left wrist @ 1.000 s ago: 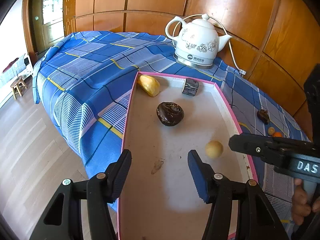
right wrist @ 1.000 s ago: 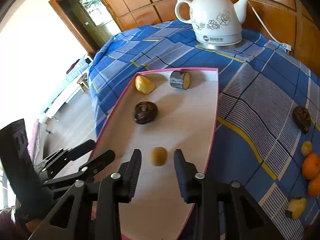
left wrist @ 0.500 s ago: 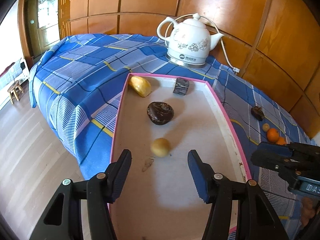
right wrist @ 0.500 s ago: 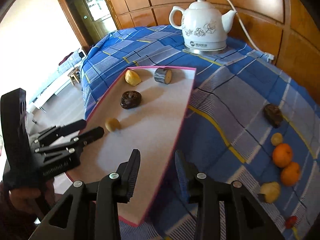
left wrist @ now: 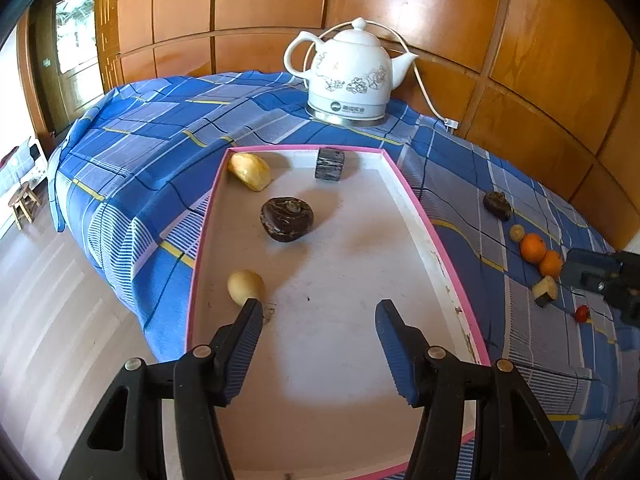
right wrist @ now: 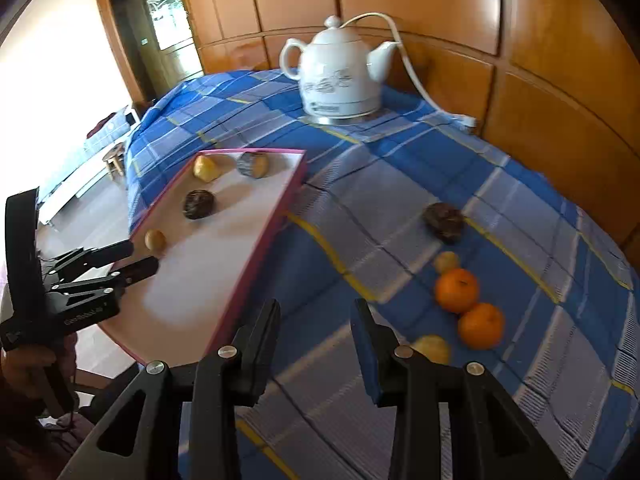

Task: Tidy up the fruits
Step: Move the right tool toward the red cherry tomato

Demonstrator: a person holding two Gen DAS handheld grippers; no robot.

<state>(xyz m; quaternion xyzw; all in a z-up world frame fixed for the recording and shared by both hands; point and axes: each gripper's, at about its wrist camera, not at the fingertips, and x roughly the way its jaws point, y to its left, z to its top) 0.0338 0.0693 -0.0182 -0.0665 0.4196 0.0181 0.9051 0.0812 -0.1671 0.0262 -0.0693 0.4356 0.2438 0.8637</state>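
A pink-rimmed tray (left wrist: 416,204) holds a yellow fruit piece (left wrist: 248,170), a dark cut chunk (left wrist: 329,163), a dark brown fruit (left wrist: 287,219) and a small round yellow fruit (left wrist: 245,286) by its left rim. My left gripper (left wrist: 318,312) hangs open over the tray's near part, its left finger just in front of the round fruit. My right gripper (right wrist: 316,312) is open and empty above the blue cloth, right of the tray (right wrist: 280,216). On the cloth lie a dark fruit (right wrist: 444,220), a small yellow fruit (right wrist: 447,262), two oranges (right wrist: 457,290) and a yellow piece (right wrist: 432,348).
A white kettle (left wrist: 352,76) with a cord stands at the back by the wood-panelled wall. A tiny red fruit (left wrist: 582,313) lies at the cloth's right. The table edge drops to the floor on the left, where a small stool (left wrist: 24,200) stands.
My right gripper has swung from above the tray to the right, over the cloth near the loose fruits. The small round yellow fruit has rolled toward the tray's left rim.
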